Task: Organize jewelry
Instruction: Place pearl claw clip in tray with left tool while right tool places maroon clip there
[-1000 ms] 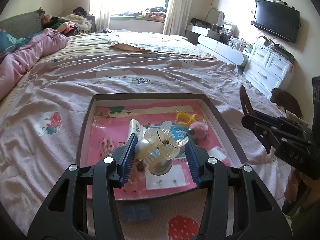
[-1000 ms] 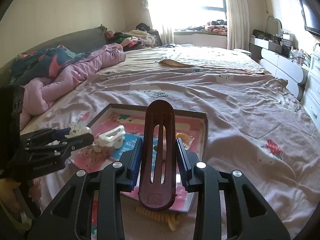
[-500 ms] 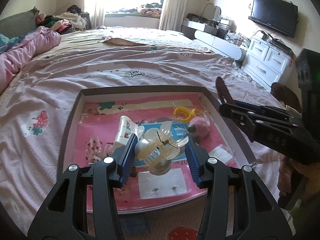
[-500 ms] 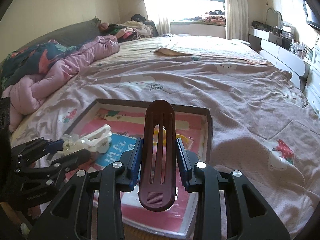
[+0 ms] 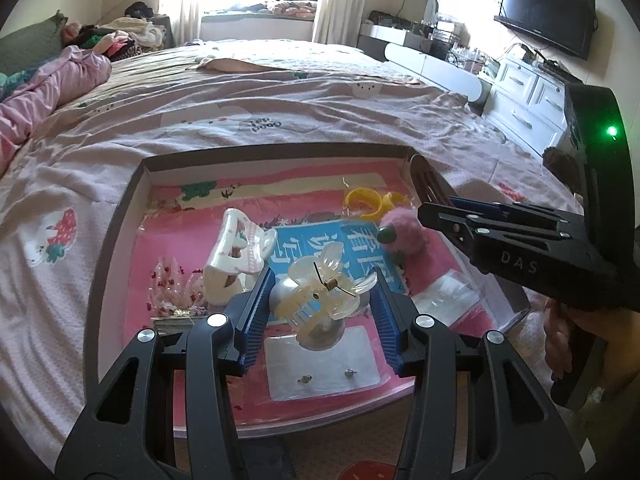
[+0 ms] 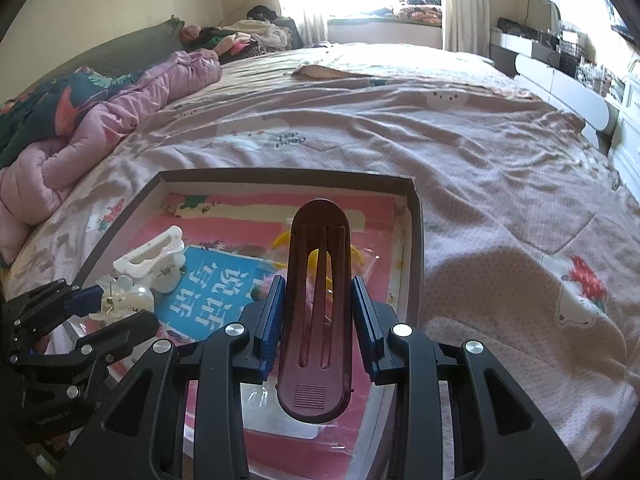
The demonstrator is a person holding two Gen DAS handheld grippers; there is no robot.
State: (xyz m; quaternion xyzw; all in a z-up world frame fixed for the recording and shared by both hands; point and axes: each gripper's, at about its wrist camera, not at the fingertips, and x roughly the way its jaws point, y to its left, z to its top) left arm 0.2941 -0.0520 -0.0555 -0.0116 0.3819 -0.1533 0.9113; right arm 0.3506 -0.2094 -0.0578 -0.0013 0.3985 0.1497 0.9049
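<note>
A shallow box tray (image 5: 120, 216) with a pink lining lies on the bed; it also shows in the right wrist view (image 6: 414, 240). My left gripper (image 5: 322, 284) is shut on a clear pearl claw clip (image 5: 320, 296) and holds it over the tray's near part. My right gripper (image 6: 318, 304) is shut on a maroon slotted hair clip (image 6: 318, 312) above the tray's right side; that clip's tip shows in the left wrist view (image 5: 426, 178). In the tray lie a white claw clip (image 5: 236, 248), a yellow clip (image 5: 366, 200), a pink pom-pom (image 5: 404, 232) and an earring card (image 5: 322, 364).
A crumpled pink duvet (image 6: 100, 120) lies along the bed's left. White drawers (image 5: 532, 100) and a wall TV (image 5: 546, 12) stand at the right. The pink bedsheet (image 6: 500, 200) spreads around the tray.
Both grippers have moved forward over the tray, each still holding its clip. The right gripper has come in from the right, over the tray's right edge.
</note>
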